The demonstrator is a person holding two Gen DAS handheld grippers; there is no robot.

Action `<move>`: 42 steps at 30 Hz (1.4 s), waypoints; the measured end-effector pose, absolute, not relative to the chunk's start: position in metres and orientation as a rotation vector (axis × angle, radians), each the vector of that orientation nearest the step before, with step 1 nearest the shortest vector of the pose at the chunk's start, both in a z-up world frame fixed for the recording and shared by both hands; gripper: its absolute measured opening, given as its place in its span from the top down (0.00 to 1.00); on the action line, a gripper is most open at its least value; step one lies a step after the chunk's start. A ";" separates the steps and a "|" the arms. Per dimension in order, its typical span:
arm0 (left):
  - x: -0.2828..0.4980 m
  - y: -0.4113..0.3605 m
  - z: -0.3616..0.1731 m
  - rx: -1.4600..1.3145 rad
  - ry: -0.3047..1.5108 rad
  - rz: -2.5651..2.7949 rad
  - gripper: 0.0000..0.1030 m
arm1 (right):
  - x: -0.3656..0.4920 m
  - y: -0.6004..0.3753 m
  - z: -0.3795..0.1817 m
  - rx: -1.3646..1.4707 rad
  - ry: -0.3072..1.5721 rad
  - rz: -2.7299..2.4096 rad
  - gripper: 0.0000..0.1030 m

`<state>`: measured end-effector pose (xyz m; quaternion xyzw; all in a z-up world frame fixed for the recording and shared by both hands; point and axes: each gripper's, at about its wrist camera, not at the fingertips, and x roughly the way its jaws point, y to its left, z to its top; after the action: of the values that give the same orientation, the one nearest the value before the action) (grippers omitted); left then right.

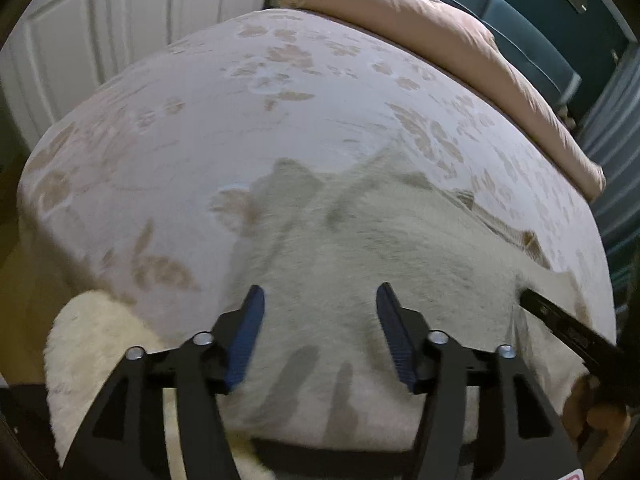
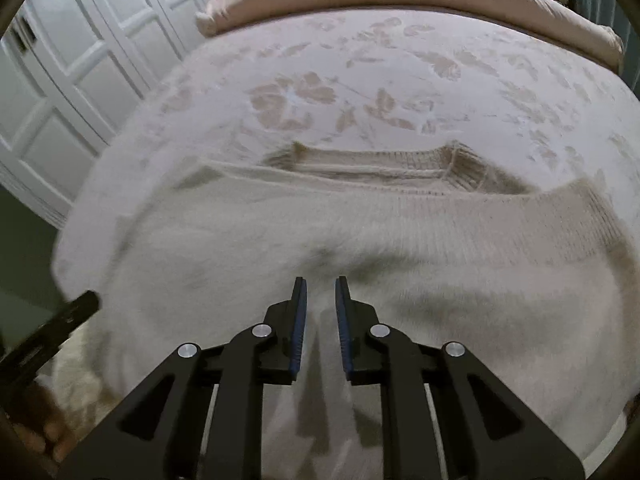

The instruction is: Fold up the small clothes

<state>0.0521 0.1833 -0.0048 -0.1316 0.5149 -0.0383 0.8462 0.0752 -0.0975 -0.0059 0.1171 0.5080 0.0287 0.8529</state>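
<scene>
Two grippers over sweater (image 2: 360, 232) lying on bed (image 1: 200, 128) near front edge. Left gripper (image 1: 320, 292) released, empty. Right gripper (image 2: 321, 280) narrowly apart, fabric between jaws, grip unclear. Pinch hem corners evenly before folding.

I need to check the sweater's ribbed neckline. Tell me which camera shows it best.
The right wrist view: the sweater's ribbed neckline lies in full sight there. The left wrist view shows blurred sweater body and no clear neckline.
</scene>
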 end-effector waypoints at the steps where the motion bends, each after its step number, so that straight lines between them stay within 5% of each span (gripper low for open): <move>1: 0.050 0.189 -0.006 -0.293 1.094 -0.080 0.44 | 0.067 -0.096 -0.003 0.253 1.062 0.066 0.85; 9: 0.050 0.207 -0.050 -0.405 1.224 -0.072 0.44 | 0.054 -0.079 -0.036 0.236 1.131 0.089 0.85; 15: 0.059 0.201 -0.057 -0.444 1.203 -0.072 0.27 | 0.068 -0.077 -0.040 0.215 1.142 0.095 0.85; 18: 0.068 0.190 -0.054 -0.437 1.182 -0.088 0.27 | 0.069 -0.076 -0.041 0.207 1.129 0.094 0.84; 20: 0.073 0.185 -0.051 -0.461 1.173 -0.110 0.35 | 0.067 -0.080 -0.039 0.236 1.127 0.097 0.84; 22: 0.076 0.182 -0.045 -0.491 1.166 -0.155 0.63 | 0.063 -0.087 -0.035 0.289 1.121 0.106 0.81; 24: 0.079 0.178 -0.033 -0.497 1.150 -0.192 0.78 | 0.052 -0.097 -0.029 0.358 1.102 0.130 0.70; 36: 0.060 0.077 0.071 -0.355 0.981 -0.505 0.84 | -0.039 -0.171 -0.009 0.481 1.013 0.032 0.64; 42: 0.041 -0.018 0.065 -0.209 1.026 -0.686 0.84 | -0.063 -0.203 -0.012 0.530 0.995 -0.031 0.64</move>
<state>0.0410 -0.0180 0.0648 -0.0979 0.4802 -0.3211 0.8104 -0.0634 -0.2028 -0.0116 0.2511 0.4716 -0.0149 0.8452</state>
